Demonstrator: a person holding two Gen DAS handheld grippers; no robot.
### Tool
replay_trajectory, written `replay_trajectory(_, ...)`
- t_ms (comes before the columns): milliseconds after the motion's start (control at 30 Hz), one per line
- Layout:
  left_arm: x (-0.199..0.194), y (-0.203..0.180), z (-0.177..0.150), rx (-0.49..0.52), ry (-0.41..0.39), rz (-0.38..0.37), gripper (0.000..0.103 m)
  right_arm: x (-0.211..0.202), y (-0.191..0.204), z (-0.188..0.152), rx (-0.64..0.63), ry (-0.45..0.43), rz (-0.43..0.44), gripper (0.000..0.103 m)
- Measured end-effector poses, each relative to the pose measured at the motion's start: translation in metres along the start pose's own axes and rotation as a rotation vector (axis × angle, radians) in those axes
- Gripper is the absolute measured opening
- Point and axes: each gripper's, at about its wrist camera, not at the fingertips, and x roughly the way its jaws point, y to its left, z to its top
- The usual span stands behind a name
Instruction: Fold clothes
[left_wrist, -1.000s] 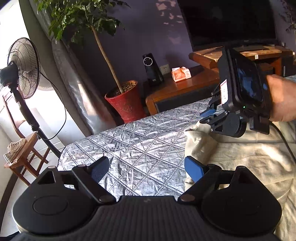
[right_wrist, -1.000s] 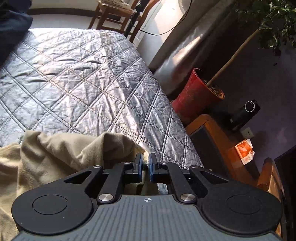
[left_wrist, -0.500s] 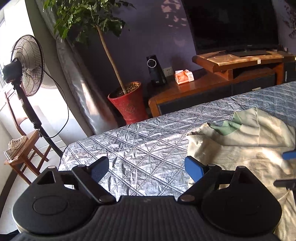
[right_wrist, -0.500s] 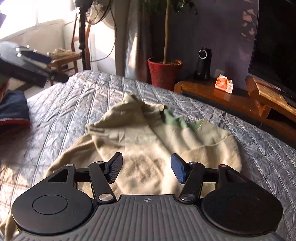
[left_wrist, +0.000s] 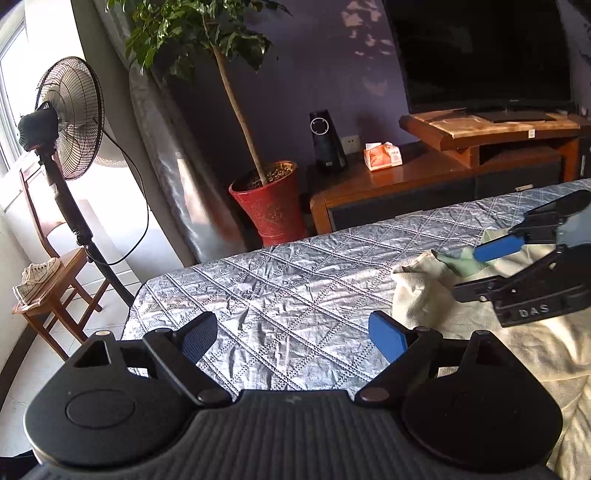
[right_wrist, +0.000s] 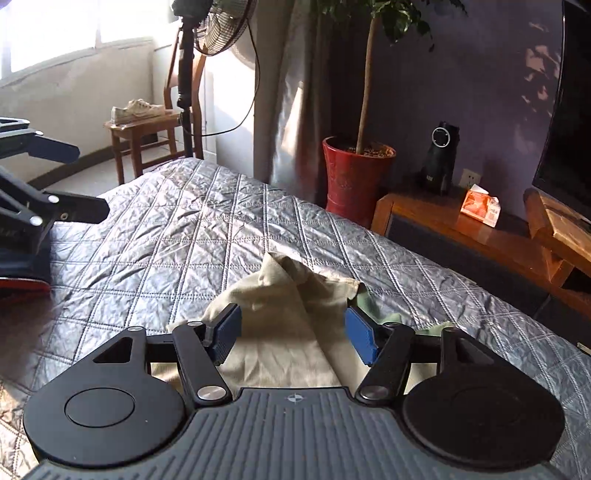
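A: Starting nearest: how do the grippers stand?

B: The left gripper (left_wrist: 293, 338) is spread wide over the bare quilt (left_wrist: 288, 288), nothing between its pads. The right gripper (right_wrist: 291, 334) is about half apart and its jaws are closing. A raised fold of the garment (right_wrist: 280, 325) shows between its pads, but I see neither pad pressing on it.

A: Where is the garment?

B: It lies on the quilt, a cream piece, rumpled, with a green patch (right_wrist: 369, 301) at its far right edge. In the left view it lies at the right, beside the left gripper's right pad; whether they touch, I cannot tell.

A: And the grippers to each other?

B: Apart. The right one comes in at the right edge of the left view, above the garment. The left one shows at the left edge of the right view.

A: Farther off?

B: Past the bed's far edge stand a red pot (left_wrist: 267, 203) with a small tree, a low wooden cabinet (left_wrist: 399, 184) with a dark speaker (left_wrist: 327, 142) and an orange packet (left_wrist: 382, 157), and a television (left_wrist: 487, 55). Far left are a fan (left_wrist: 70, 118) and a chair (left_wrist: 48, 291) with a shoe (left_wrist: 35, 273) on it.
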Motion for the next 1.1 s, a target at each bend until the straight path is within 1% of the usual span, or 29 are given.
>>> replay_trajectory(33,0.0,-0.001,0.0,0.003,0.0,-0.002,0.087,0.015,-0.001,0.007,0.007,0.017,0.02,0.053)
replay_trajectory(100,0.0,-0.001,-0.001,0.008,0.0,-0.003,0.087,0.041,0.0,0.018,-0.025,0.051,0.032,0.054)
replay_trajectory(133,0.0,-0.001,-0.001,0.009,-0.001,-0.002,0.087,0.051,-0.003,0.022,-0.003,0.076,0.067,0.057)
replay_trajectory(167,0.0,0.0,-0.001,0.01,-0.001,-0.001,0.087,0.062,-0.009,0.026,0.039,0.109,0.12,0.063)
replay_trajectory(200,0.0,-0.001,-0.002,0.01,-0.001,-0.002,0.087,0.074,-0.016,0.026,0.099,0.148,0.194,0.077)
replay_trajectory(233,0.0,-0.001,-0.002,0.011,0.0,-0.002,0.087,0.087,-0.023,0.026,0.17,0.191,0.28,0.077)
replay_trajectory(267,0.0,-0.002,-0.002,0.012,0.0,-0.002,0.087,0.097,-0.028,0.024,0.217,0.214,0.329,0.077)
replay_trajectory(300,0.0,-0.003,-0.001,0.013,-0.001,-0.003,0.087,0.105,-0.031,0.023,0.249,0.225,0.355,0.077)
replay_trajectory(333,-0.001,-0.004,-0.001,0.016,-0.003,-0.005,0.087,0.111,-0.034,0.021,0.284,0.214,0.37,0.077)
replay_trajectory(400,-0.001,-0.006,-0.001,0.023,-0.007,-0.01,0.087,0.119,-0.042,0.016,0.366,0.155,0.381,0.079)
replay_trajectory(467,-0.001,-0.009,-0.002,0.034,-0.007,-0.015,0.087,0.123,-0.052,0.008,0.46,0.078,0.38,0.08)
replay_trajectory(500,-0.001,-0.009,-0.002,0.037,-0.006,-0.015,0.087,0.123,-0.052,0.006,0.469,0.052,0.355,0.08)
replay_trajectory(567,-0.001,-0.009,-0.002,0.038,-0.004,-0.016,0.087,0.118,-0.047,0.005,0.418,0.027,0.275,0.079)
replay_trajectory(600,-0.001,-0.008,-0.002,0.037,-0.005,-0.016,0.087,0.115,-0.041,0.006,0.362,0.037,0.239,0.075)
replay_trajectory(633,-0.001,-0.007,-0.002,0.037,-0.005,-0.016,0.087,0.113,-0.036,0.007,0.304,0.053,0.206,0.074)
replay_trajectory(667,-0.001,-0.007,-0.003,0.037,-0.004,-0.015,0.087,0.108,-0.033,0.008,0.27,0.053,0.188,0.074)
replay_trajectory(700,-0.001,-0.006,-0.003,0.035,-0.003,-0.013,0.087,0.102,-0.032,0.008,0.251,0.043,0.177,0.07)
replay_trajectory(733,-0.001,-0.006,-0.003,0.034,-0.001,-0.012,0.087,0.097,-0.031,0.009,0.232,0.034,0.167,0.06)
replay_trajectory(767,-0.001,-0.007,-0.003,0.034,0.0,-0.015,0.087,0.092,-0.032,0.01,0.232,0.024,0.156,0.052)
replay_trajectory(800,-0.001,-0.009,-0.002,0.037,-0.001,-0.017,0.087,0.09,-0.034,0.009,0.25,0.02,0.145,0.034)
replay_trajectory(833,-0.001,-0.01,-0.002,0.041,-0.003,-0.019,0.087,0.088,-0.037,0.006,0.273,0.019,0.134,0.021)
replay_trajectory(900,-0.001,-0.014,-0.002,0.05,-0.004,-0.026,0.087,0.085,-0.041,0.0,0.319,0.017,0.112,0.011)
replay_trajectory(933,-0.002,-0.016,-0.002,0.053,-0.005,-0.029,0.087,0.084,-0.044,-0.003,0.342,0.016,0.101,0.008)
replay_trajectory(1000,-0.002,-0.018,-0.002,0.06,-0.006,-0.034,0.087,0.082,-0.051,-0.015,0.436,0.01,0.091,0.009)
replay_trajectory(1033,-0.003,-0.018,-0.002,0.063,-0.006,-0.034,0.087,0.081,-0.054,-0.021,0.462,0.009,0.07,0.015)
replay_trajectory(1067,-0.003,-0.018,-0.003,0.063,-0.006,-0.033,0.087,0.079,-0.054,-0.024,0.46,0.007,0.043,0.013)
replay_trajectory(1100,-0.003,-0.017,-0.003,0.063,-0.006,-0.031,0.087,0.077,-0.055,-0.027,0.459,0.005,0.016,0.017)
